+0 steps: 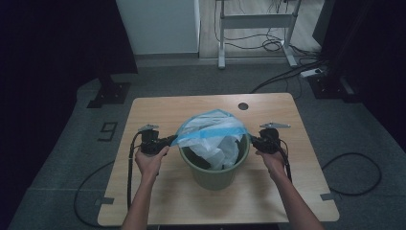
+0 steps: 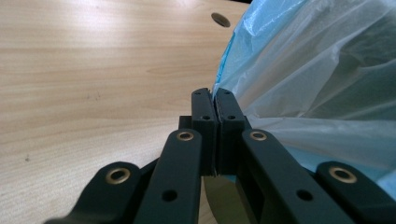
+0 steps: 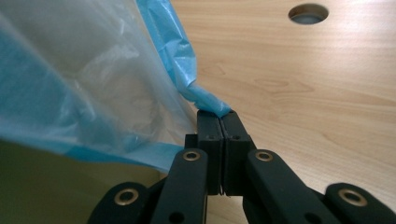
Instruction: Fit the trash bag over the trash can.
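A green bin is seen at the middle of the table, with a blue bag stretched over its rim. The bag's edge is clamped by the left gripper and the right gripper, 1 on each side, jaws pressed together on the film.

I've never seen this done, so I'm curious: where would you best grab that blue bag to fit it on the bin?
By its blue hem, at two opposite points, coming in level from either side of the bin. The bag is thin and limp, so only the folded edge gives the jaws something to pinch. The left gripper and right gripper are shut on it this way, stretching the mouth open.
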Motion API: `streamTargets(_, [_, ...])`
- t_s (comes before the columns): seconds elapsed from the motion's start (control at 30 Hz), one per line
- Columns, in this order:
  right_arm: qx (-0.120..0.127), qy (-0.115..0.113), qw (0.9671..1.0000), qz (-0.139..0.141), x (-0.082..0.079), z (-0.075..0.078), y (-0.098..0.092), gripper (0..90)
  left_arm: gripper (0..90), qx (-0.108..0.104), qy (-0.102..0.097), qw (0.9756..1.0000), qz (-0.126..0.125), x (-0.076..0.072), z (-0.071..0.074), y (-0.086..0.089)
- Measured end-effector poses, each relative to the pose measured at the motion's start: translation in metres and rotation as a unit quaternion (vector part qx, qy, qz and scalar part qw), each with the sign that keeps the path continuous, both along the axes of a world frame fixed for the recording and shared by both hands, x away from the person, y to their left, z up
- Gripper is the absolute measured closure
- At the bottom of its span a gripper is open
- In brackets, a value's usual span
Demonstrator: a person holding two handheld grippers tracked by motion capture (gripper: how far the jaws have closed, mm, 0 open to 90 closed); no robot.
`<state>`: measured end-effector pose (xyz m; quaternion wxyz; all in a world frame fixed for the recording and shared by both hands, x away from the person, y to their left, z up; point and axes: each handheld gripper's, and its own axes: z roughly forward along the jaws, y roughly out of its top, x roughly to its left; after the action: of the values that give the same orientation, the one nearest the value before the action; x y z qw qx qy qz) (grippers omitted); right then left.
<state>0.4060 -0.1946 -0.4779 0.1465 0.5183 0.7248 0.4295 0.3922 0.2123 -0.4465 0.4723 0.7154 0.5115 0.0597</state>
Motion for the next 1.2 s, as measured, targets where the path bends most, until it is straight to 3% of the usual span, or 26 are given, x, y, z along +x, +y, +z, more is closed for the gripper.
streamTargets(0.33, [-0.004, 0.010, 0.9999, 0.012, -0.001, -0.007, 0.001, 87.8, 88.0, 0.001, 0.034, 0.9993, -0.014, 0.001, -0.008, -0.001])
streamTargets(0.77, [-0.008, 0.022, 0.9995, 0.022, -0.002, -0.009, 0.004, 87.1, 88.3, -0.001, 0.048, 0.9986, -0.021, -0.002, -0.010, 0.003])
streamTargets(0.87, [-0.006, 0.006, 0.9999, 0.009, -0.005, -0.005, 0.001, 81.3, 86.6, 0.007, 0.027, 0.9995, -0.015, -0.005, -0.010, 0.003])
streamTargets(0.97, [0.012, -0.024, 0.9996, -0.009, -0.010, 0.002, -0.007, 72.9, 85.1, -0.005, 0.010, 0.9999, -0.009, -0.007, -0.008, 0.006])
streamTargets(1.1, [0.021, -0.072, 0.9967, -0.032, -0.023, 0.018, -0.020, 60.6, 84.3, -0.012, -0.002, 0.9999, -0.005, -0.009, -0.005, 0.007])
streamTargets(1.2, [0.029, -0.109, 0.9933, -0.027, -0.036, 0.032, -0.028, 55.2, 83.8, -0.012, -0.007, 0.9999, -0.005, -0.009, -0.004, 0.006])
